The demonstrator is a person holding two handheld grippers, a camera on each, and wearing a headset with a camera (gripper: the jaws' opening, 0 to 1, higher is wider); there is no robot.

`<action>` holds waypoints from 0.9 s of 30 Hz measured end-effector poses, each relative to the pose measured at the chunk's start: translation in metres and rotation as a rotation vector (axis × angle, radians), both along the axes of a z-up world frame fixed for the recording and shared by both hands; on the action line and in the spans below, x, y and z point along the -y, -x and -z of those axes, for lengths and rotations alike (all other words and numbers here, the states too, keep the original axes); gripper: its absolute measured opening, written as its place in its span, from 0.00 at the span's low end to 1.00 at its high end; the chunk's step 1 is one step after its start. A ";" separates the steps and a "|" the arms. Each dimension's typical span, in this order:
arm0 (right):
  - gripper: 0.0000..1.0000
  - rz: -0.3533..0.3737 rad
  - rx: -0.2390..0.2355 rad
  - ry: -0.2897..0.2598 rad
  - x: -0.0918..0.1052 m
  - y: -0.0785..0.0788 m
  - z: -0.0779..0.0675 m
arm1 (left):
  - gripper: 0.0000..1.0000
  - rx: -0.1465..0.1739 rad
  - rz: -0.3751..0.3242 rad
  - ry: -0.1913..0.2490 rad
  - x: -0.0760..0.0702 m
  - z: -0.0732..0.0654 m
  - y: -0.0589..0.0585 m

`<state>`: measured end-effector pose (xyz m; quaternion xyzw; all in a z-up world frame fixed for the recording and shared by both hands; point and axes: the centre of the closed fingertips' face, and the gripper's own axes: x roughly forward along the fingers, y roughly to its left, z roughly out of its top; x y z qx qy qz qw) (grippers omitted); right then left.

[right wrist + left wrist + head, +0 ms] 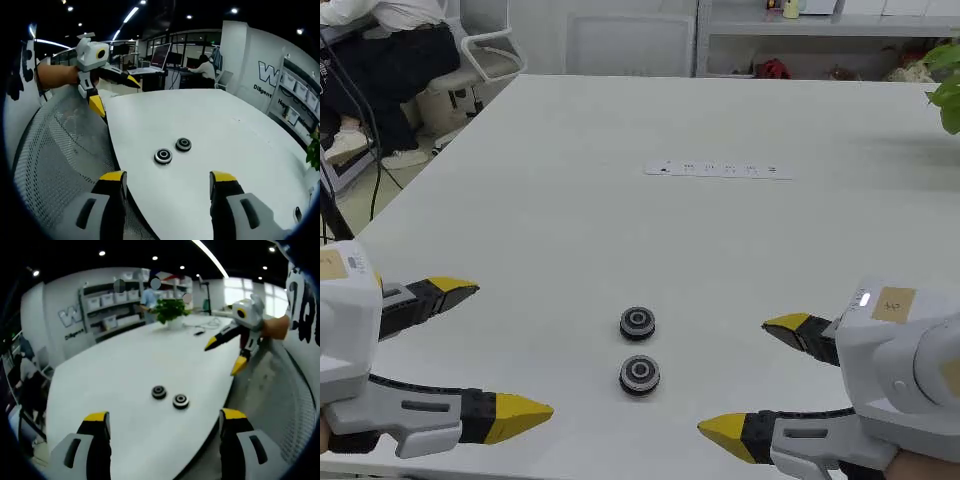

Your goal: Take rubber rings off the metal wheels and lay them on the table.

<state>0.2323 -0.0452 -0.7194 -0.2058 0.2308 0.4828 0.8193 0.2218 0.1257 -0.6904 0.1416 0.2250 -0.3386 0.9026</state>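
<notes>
Two small round metal wheels, the farther wheel [637, 323] and the nearer wheel [639, 375], lie flat near the front edge of a wide white counter [570, 200]. They are close together but not touching. Each wears a black rubber ring [622, 376] around its rim.

The white left gripper [512, 349], with yellow-tipped black jaws, hovers to the left of the wheels. The matching right gripper [732, 375] hovers to their right. Both have their jaws spread wide, holding nothing and touching nothing.

Neither ring is off yet, so the task looks unstarted. The wheels are small, low and loose, so a jaw prying at a ring may slide or flip a wheel unless the other gripper pins it. A stretched ring could also snap free and roll off the nearby counter edge.
</notes>
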 end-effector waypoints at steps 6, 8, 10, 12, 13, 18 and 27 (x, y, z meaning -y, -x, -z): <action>0.63 0.000 -0.003 0.002 0.000 0.000 0.001 | 0.90 0.008 -0.006 0.000 -0.001 -0.001 -0.001; 0.63 -0.002 -0.005 0.008 0.000 0.001 0.002 | 0.91 0.013 -0.009 -0.007 -0.002 -0.001 -0.002; 0.62 -0.004 -0.003 0.010 0.000 0.001 0.002 | 0.91 0.009 -0.008 -0.002 -0.002 -0.001 -0.001; 0.62 -0.007 -0.005 0.014 0.000 0.001 0.003 | 0.91 0.005 -0.006 -0.004 -0.002 0.000 -0.001; 0.62 -0.007 -0.006 0.015 0.000 0.001 0.003 | 0.91 0.004 -0.004 -0.006 -0.001 0.000 -0.001; 0.62 -0.006 -0.012 0.014 0.000 0.002 0.004 | 0.91 0.000 0.001 -0.008 -0.001 0.001 0.000; 0.61 -0.008 -0.014 0.018 0.000 0.002 0.004 | 0.91 -0.001 0.005 -0.011 0.000 0.002 0.001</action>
